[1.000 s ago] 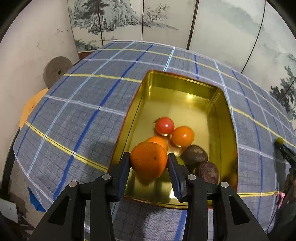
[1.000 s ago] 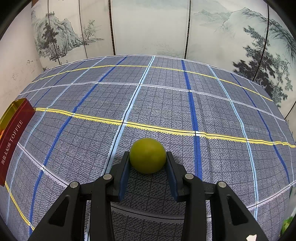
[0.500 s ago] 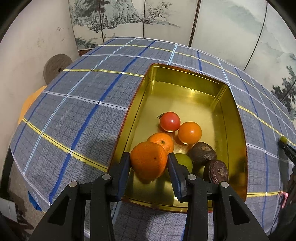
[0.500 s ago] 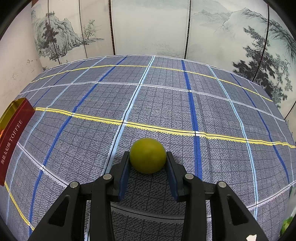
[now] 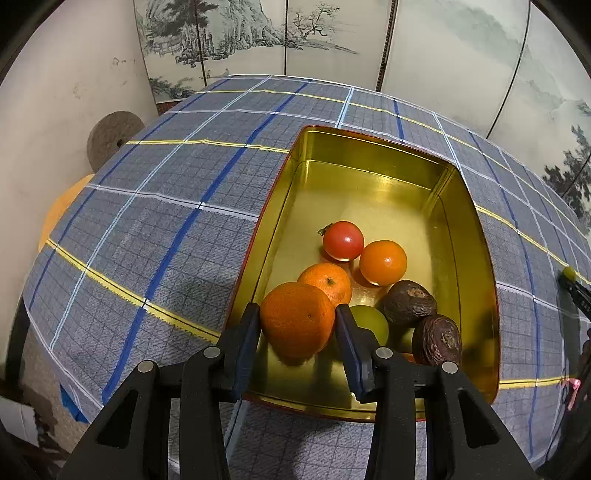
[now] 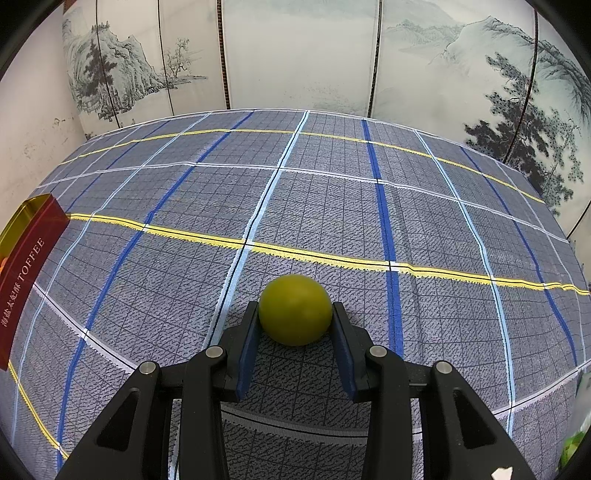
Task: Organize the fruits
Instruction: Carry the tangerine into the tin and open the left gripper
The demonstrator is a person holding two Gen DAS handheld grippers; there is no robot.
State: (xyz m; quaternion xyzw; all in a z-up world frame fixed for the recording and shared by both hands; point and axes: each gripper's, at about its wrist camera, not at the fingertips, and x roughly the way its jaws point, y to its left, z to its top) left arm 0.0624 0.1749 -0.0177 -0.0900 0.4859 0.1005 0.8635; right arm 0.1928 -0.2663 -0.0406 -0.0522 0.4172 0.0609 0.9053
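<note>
While clamped by both blue pads of the left gripper (image 5: pixel 297 320), big orange (image 5: pixel 297 319) held over the near left corner of the tin (image 5: pixel 476 236), jaws clenched on its sides. Just behind it, inside the tin: a smaller mandarin (image 5: pixel 326 283), then a tomato (image 5: pixel 343 239) touching a smooth orange fruit (image 5: pixel 383 262). To the right of the jaws, a green fruit (image 5: pixel 371 322) half hidden by the right pad, and two dark wrinkled fruits (image 5: pixel 409 302), one behind the other. Tin gold inside, red outside, set on the checked cloth (image 5: pixel 166 206) of the table. Beyond the table, a painted screen (image 5: pixel 258 33).

Likewise gripped: a yellow-green fruit (image 6: pixel 294 309) between the pads of the right gripper (image 6: pixel 294 325), jaws closed against its sides, above the cloth, well apart from the tin, whose red side shows at the far left edge with the word TOFFEE. Cannot tell whether this fruit touches the cloth or hangs clear of it.
</note>
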